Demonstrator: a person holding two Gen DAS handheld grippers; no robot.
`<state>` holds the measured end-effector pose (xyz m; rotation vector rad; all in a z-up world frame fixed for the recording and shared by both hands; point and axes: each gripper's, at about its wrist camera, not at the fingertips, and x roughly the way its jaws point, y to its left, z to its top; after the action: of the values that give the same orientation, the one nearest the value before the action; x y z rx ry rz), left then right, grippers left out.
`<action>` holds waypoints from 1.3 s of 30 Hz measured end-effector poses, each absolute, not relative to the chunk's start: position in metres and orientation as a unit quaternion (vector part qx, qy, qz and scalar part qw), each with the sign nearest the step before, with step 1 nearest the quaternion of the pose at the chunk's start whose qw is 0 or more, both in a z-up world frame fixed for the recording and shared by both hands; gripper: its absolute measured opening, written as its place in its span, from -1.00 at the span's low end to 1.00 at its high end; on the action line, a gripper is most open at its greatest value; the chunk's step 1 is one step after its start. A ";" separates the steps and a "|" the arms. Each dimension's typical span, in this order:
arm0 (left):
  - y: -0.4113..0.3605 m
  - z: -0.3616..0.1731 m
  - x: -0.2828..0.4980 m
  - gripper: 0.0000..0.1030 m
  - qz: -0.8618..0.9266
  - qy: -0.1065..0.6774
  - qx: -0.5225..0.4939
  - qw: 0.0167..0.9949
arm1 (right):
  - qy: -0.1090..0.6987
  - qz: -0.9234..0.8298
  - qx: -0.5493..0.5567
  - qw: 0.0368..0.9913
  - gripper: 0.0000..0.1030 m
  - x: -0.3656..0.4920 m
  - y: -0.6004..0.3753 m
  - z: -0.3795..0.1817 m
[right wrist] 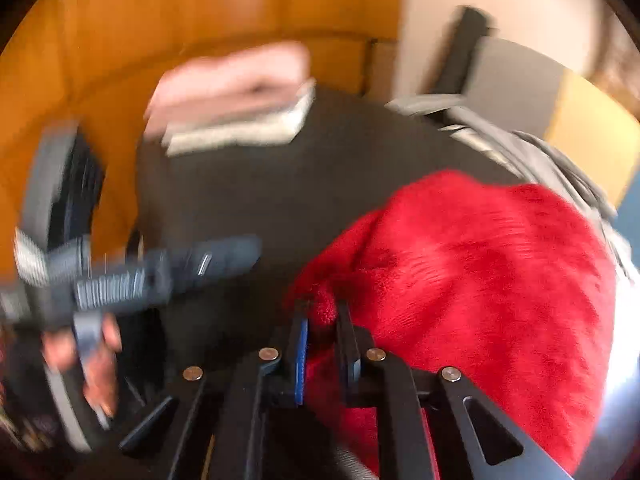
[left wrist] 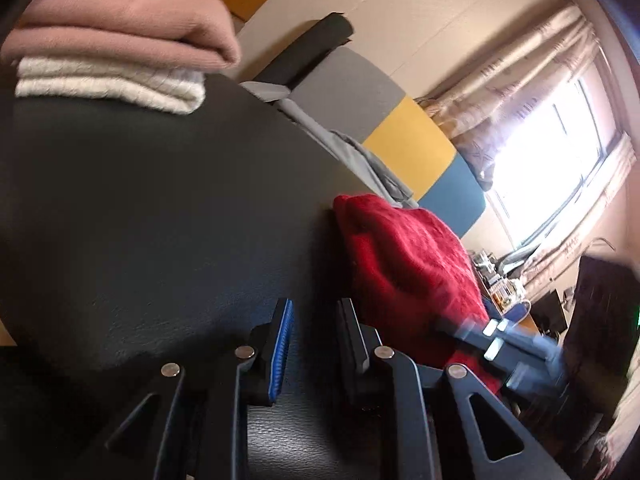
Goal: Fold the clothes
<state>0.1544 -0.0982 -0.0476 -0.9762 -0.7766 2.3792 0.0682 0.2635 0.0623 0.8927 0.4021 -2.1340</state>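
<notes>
Right gripper first: its two fingers are clamped on a bunched edge of the one red fleece garment, which spills off the right edge of the black table. Left gripper hangs over bare tabletop, fingers parted with nothing between them, the red garment just beside its right finger. From the right wrist view, a hand grips the left tool's handle, heavily blurred. Further out, two folded pieces are stacked at the far corner: one pink garment on one white garment. Beyond the table, one grey cloth lies crumpled.
</notes>
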 end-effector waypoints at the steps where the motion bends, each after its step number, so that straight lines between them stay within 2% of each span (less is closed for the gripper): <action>1: -0.094 -0.048 0.153 -0.57 0.857 -0.280 -0.361 0.236 | 0.130 -0.851 0.342 0.378 -0.78 0.061 0.273 0.073; 4: -0.077 -0.050 0.149 -0.56 0.844 -0.268 -0.378 0.270 | 0.063 -0.882 0.307 0.353 -0.78 0.045 0.293 0.102; 11: -0.040 -0.049 0.146 -0.52 0.838 -0.203 -0.405 0.305 | 0.040 -0.874 0.320 0.363 -0.78 0.046 0.292 0.101; 12: -0.038 -0.050 0.145 -0.55 0.837 -0.195 -0.409 0.307 | 0.032 -0.873 0.322 0.365 -0.78 0.046 0.289 0.101; 13: -0.037 -0.050 0.144 -0.73 0.832 -0.191 -0.416 0.314 | 0.027 -0.873 0.323 0.365 -0.78 0.046 0.290 0.102; 14: -0.036 -0.049 0.144 -0.77 0.829 -0.184 -0.422 0.317 | 0.025 -0.876 0.319 0.361 -0.78 0.045 0.290 0.104; 20: -0.047 -0.039 0.161 -0.87 0.831 -0.174 -0.427 0.310 | 0.039 -0.900 0.235 0.365 -0.78 0.072 0.297 0.133; 25: -0.053 -0.046 0.168 -0.87 0.826 -0.189 -0.432 0.309 | 0.045 -0.842 0.338 0.418 -0.78 0.077 0.274 0.076; 28: -0.057 -0.051 0.173 -0.87 0.822 -0.197 -0.435 0.308 | 0.047 -0.801 0.397 0.446 -0.64 0.080 0.261 0.043; 29: -0.058 -0.052 0.174 -0.86 0.821 -0.200 -0.437 0.308 | 0.045 -0.787 0.414 0.456 -0.50 0.080 0.258 0.035; 32: -0.060 -0.055 0.177 -0.85 0.820 -0.204 -0.438 0.307 | -0.002 -0.780 0.409 0.474 -0.25 0.075 0.280 0.054; 34: -0.058 -0.056 0.179 -0.85 0.821 -0.202 -0.438 0.305 | -0.023 -0.811 0.367 0.455 -0.24 0.070 0.305 0.072; 36: -0.056 -0.056 0.180 -0.85 0.822 -0.198 -0.438 0.303 | -0.005 -0.830 0.365 0.422 -0.24 0.055 0.311 0.076; 39: -0.054 -0.055 0.181 -0.85 0.825 -0.192 -0.439 0.300 | 0.075 -0.833 0.390 0.385 -0.47 0.032 0.292 0.067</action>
<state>0.1815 -0.0537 -0.0554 -1.1654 -0.5088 2.1894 0.0320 0.2925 0.0666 0.9945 0.1904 -2.1228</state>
